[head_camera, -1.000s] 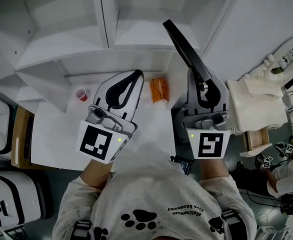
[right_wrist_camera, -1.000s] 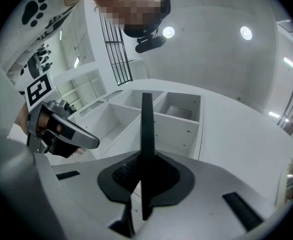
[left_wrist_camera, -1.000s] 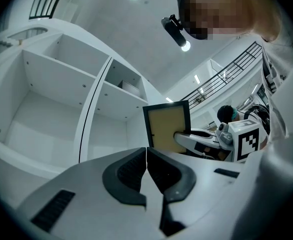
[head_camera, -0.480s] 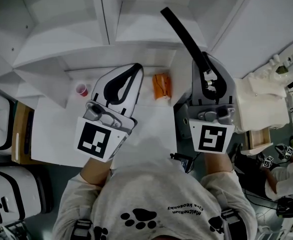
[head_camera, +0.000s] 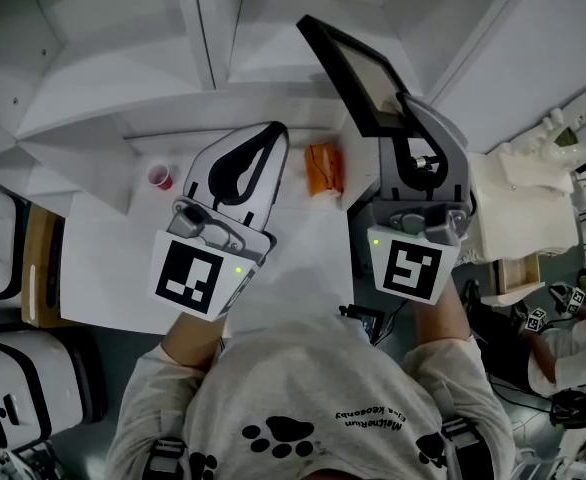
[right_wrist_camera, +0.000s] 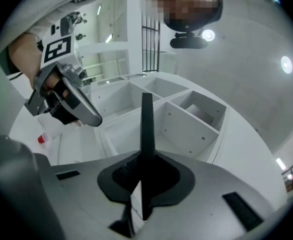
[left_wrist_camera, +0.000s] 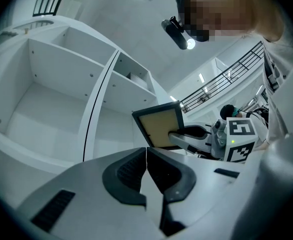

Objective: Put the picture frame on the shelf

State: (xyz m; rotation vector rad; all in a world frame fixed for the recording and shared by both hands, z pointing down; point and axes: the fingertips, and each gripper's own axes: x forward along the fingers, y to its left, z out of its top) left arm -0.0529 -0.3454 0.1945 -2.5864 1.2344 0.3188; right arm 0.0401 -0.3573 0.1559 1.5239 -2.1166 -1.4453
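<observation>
My right gripper (head_camera: 405,120) is shut on the lower edge of the black picture frame (head_camera: 358,76). It holds the frame up in front of the white shelf unit (head_camera: 208,43), its tan panel tilted toward the head view. In the right gripper view the frame (right_wrist_camera: 146,121) stands edge-on between the pads, with the shelf compartments (right_wrist_camera: 186,119) beyond it. My left gripper (head_camera: 271,136) hovers over the white table to the left, shut on nothing. The left gripper view shows its jaws touching, and the frame (left_wrist_camera: 161,126) to the right in the right gripper (left_wrist_camera: 194,136).
A small red cup (head_camera: 160,177) and an orange object (head_camera: 323,170) lie on the table (head_camera: 103,258) below the shelf. White bins (head_camera: 1,238) stand at the left. A cream-coloured piece of furniture (head_camera: 513,208) stands at the right.
The right gripper has turned and lifted the frame. The frame was edge-on to the head view and now shows its tan panel, a little further left. The left gripper has barely moved.
</observation>
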